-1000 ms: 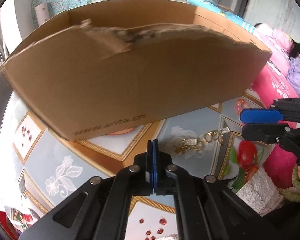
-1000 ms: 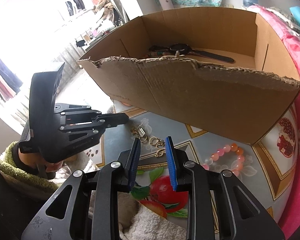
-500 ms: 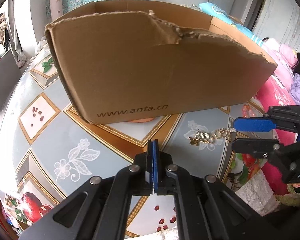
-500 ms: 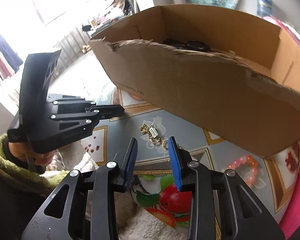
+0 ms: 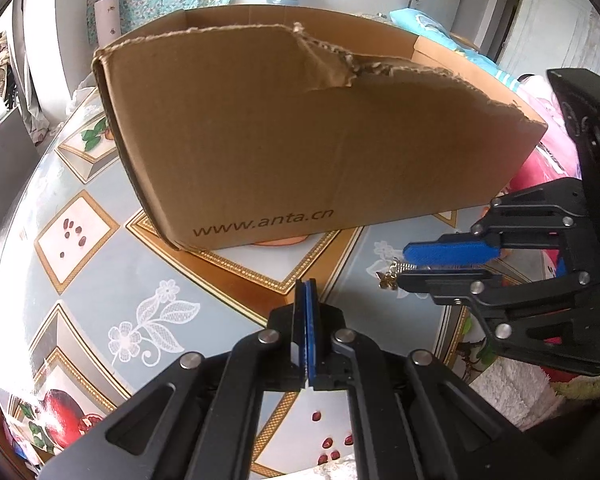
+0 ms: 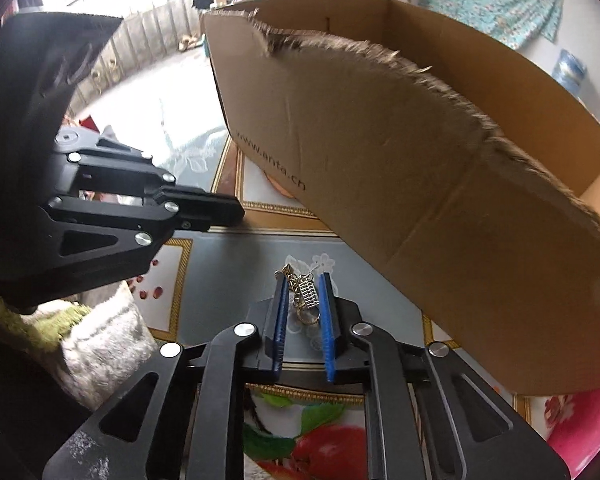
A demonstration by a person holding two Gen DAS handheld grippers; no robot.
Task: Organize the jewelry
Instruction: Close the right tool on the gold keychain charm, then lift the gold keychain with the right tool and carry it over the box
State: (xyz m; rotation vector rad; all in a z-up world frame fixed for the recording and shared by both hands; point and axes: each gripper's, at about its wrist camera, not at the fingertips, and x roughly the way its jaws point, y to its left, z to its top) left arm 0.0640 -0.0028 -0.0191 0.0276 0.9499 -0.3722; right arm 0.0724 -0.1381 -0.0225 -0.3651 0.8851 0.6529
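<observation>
1. We see a gold-coloured metal chain bracelet with small charms [image 6: 305, 294] lying bunched on the patterned worktop.
2. We see a torn-edged brown cardboard box [image 5: 300, 152] standing open-topped just behind it.

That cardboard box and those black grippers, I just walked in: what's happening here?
A person is tidying jewelry with two hand-held grippers. The right gripper has just been closing around a gold chain lying on the table in front of the cardboard box. The left gripper hovers shut and empty nearby.

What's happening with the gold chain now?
Left hand-held gripper shut, empty. Right hand-held gripper closing around gold metal chain on table. Torn brown cardboard box just behind; nothing blocking.
</observation>
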